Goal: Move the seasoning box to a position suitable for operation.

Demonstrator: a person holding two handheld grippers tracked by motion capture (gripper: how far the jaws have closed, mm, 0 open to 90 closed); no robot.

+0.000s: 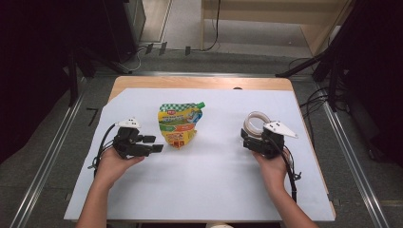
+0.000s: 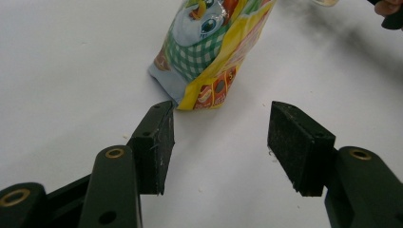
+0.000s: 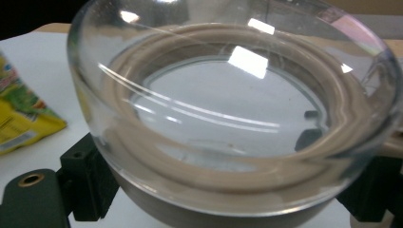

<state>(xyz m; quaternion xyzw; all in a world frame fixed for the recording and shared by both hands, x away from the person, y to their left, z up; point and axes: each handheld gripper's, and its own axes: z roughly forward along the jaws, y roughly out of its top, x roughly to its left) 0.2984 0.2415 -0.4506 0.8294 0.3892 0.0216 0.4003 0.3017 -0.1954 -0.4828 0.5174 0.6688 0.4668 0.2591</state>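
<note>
1. Left gripper [image 1: 151, 144] rests on the white sheet [image 1: 209, 190] at left, jaws apart with nothing between them, pointing at the pouch [image 1: 178, 124].
2. Pouch lies flat mid-table, green cap at its far right corner. In the left gripper view its bottom corner [image 2: 204, 57] sits just beyond the pads [image 2: 157, 142], not touching; its top is cut off by the frame edge.
3. Right gripper [image 1: 252, 142] is clamped on a glass lid [image 1: 256, 124], held tilted off the sheet.
4. In the right gripper view the lid [image 3: 228, 109] hides most of both jaws; black pads show at its lower left and right edges, and contact itself is hard to make out.
5. Lid is clear with a beige ring inside and a grey band below; reflections blur the inside.
6. High view: lid partly hidden behind the right gripper's grey plate.
7. Pouch print is too small to read.
</note>
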